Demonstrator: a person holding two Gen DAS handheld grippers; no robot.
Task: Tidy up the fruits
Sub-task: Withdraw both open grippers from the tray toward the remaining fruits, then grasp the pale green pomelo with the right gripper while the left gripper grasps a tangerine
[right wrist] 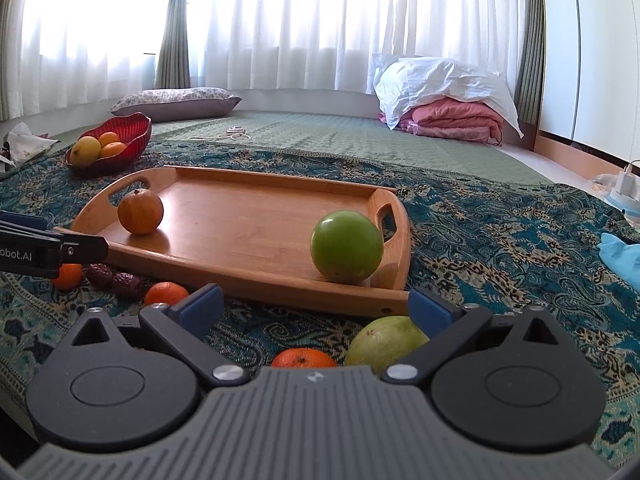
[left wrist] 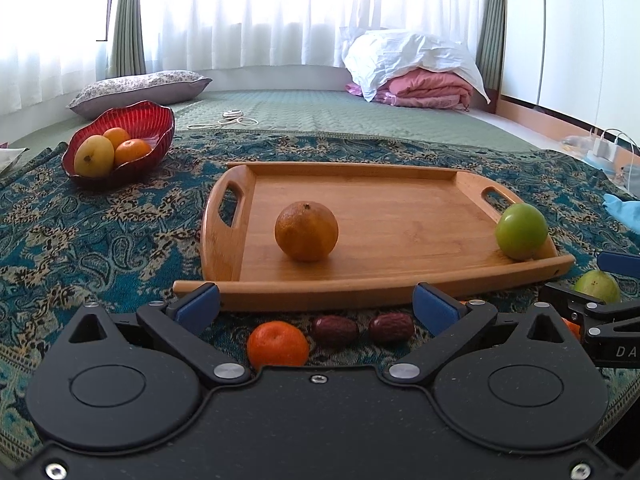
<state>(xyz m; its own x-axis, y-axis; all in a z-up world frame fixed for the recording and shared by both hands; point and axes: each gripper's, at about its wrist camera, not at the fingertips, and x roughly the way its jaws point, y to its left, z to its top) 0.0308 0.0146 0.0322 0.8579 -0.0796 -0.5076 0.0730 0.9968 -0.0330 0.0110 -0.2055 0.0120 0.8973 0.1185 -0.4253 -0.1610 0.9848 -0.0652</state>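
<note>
My wooden tray [left wrist: 400, 216] carried two fruits: one orange [left wrist: 306, 231] near its left handle and one green apple [left wrist: 521, 231] against the near rim at the right handle. The red bowl [left wrist: 140, 124], far left on the patterned cloth [left wrist: 100, 240], held three fruits: one yellow, two orange. On the cloth in front of the tray I counted three mandarins [right wrist: 166, 293], two dates [left wrist: 335, 330] side by side, and one pale green guava [right wrist: 384, 340]. My left gripper [left wrist: 316, 302] stood spread wide with nothing between its pads; one mandarin [left wrist: 277, 344] and both dates lay just below the gap, the tray's near rim just beyond the tips. My right gripper [right wrist: 316, 304] was likewise spread and empty; the guava lay just beside its right finger [right wrist: 430, 310], whether touching I could not tell, and a mandarin [right wrist: 303, 358] sat under the gap.
</note>
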